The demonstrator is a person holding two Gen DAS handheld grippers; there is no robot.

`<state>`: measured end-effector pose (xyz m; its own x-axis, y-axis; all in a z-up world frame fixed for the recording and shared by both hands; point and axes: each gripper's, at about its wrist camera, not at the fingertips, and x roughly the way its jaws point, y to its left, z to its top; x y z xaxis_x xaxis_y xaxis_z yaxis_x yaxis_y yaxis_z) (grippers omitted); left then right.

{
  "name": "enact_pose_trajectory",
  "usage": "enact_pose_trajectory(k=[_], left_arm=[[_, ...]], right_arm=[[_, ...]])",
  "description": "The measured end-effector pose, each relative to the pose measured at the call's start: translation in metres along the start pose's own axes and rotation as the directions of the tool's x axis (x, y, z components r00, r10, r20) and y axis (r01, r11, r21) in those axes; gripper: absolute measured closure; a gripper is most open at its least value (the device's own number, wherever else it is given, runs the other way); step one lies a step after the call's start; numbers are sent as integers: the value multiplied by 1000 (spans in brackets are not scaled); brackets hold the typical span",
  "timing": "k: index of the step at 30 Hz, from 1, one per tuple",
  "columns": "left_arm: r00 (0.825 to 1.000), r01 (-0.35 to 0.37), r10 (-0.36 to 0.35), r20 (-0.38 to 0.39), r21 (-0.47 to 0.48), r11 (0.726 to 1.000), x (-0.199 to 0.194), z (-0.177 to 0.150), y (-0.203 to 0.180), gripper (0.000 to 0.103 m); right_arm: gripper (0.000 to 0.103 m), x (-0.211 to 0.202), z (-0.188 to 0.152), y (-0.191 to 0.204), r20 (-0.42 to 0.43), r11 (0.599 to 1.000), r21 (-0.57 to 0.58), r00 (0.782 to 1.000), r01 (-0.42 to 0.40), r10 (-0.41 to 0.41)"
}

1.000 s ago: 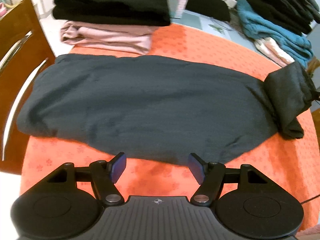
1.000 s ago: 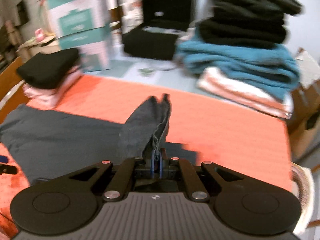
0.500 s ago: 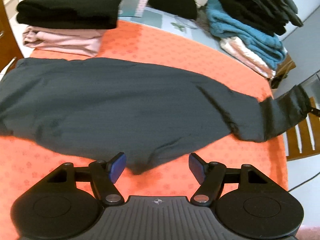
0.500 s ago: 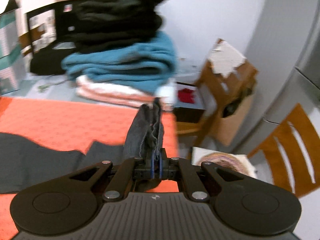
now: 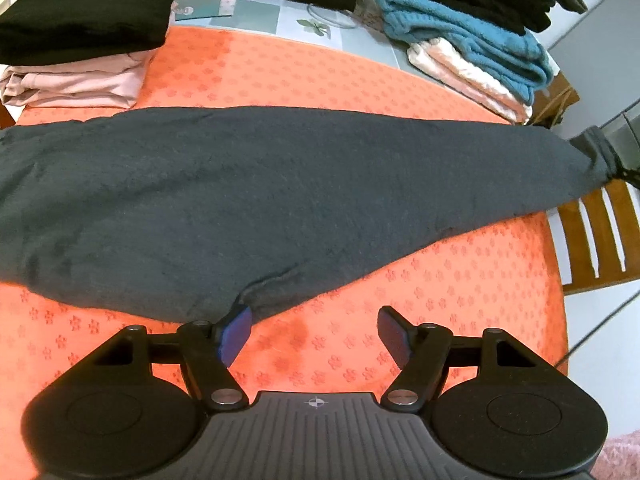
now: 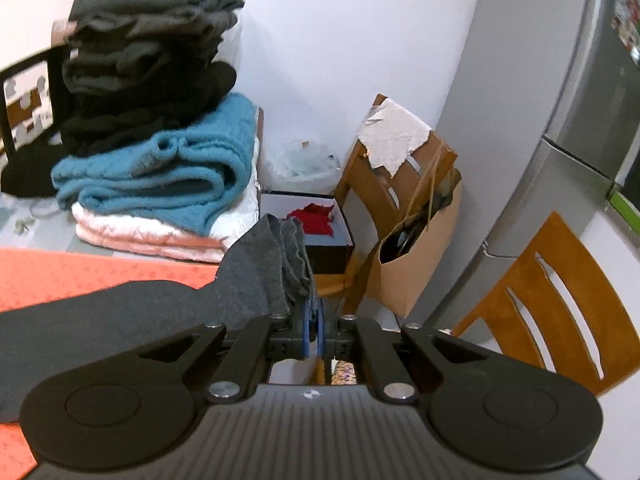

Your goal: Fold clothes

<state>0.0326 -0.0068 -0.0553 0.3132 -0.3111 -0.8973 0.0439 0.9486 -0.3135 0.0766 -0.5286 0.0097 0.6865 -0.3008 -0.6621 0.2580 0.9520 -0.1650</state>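
Observation:
A dark grey garment (image 5: 256, 200) lies stretched out across the orange tablecloth (image 5: 280, 68), tapering to the right. My right gripper (image 6: 314, 328) is shut on the garment's bunched end (image 6: 276, 264), holding it just past the table's right edge. That pinched end (image 5: 598, 156) shows at the far right of the left wrist view. Near the front edge of the cloth my left gripper (image 5: 314, 334) stands open over bare tablecloth. Its left pad (image 5: 236, 334) sits right at the garment's near hem, with nothing between the fingers.
Folded black and pink clothes (image 5: 80, 48) are stacked at the back left. A pile of teal, pink and dark clothes (image 6: 152, 140) stands at the back right. Wooden chairs (image 6: 552, 300), a paper bag (image 6: 412, 252) and a grey fridge (image 6: 560, 100) are beyond the table's right side.
The right gripper has swung right past the table edge, pulling the garment's end out so the garment now lies long and straight. The left gripper moved right along the near hem, staying open.

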Motion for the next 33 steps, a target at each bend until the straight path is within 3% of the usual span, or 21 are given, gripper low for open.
enact_pose_trajectory(k=[8,10,12,19,25,33], left_arm=[[1000,-26,27,13,-34,999,-8,-3,5,28],[999,-30,31,20,-61,998,-11,-4,10,27],[999,-34,36,24,-88,996,-13,-6,15,27],[996,-61,70,53,-159,985,-23,-8,37,27],[988,-118,136,76,-206,971,-36,-9,63,27],[972,-170,207,109,-281,945,-57,-11,110,27]], right_arm=[[98,79,-15,13,-176,1000,-2,984,-19,18],[93,85,-16,18,-201,999,5,979,-42,42],[80,82,-15,25,-197,999,-15,979,-53,49],[74,51,-4,62,-179,974,-80,964,-214,197],[71,23,-3,109,-196,923,-128,921,-363,336],[71,-2,-9,175,-238,847,-196,862,-493,447]])
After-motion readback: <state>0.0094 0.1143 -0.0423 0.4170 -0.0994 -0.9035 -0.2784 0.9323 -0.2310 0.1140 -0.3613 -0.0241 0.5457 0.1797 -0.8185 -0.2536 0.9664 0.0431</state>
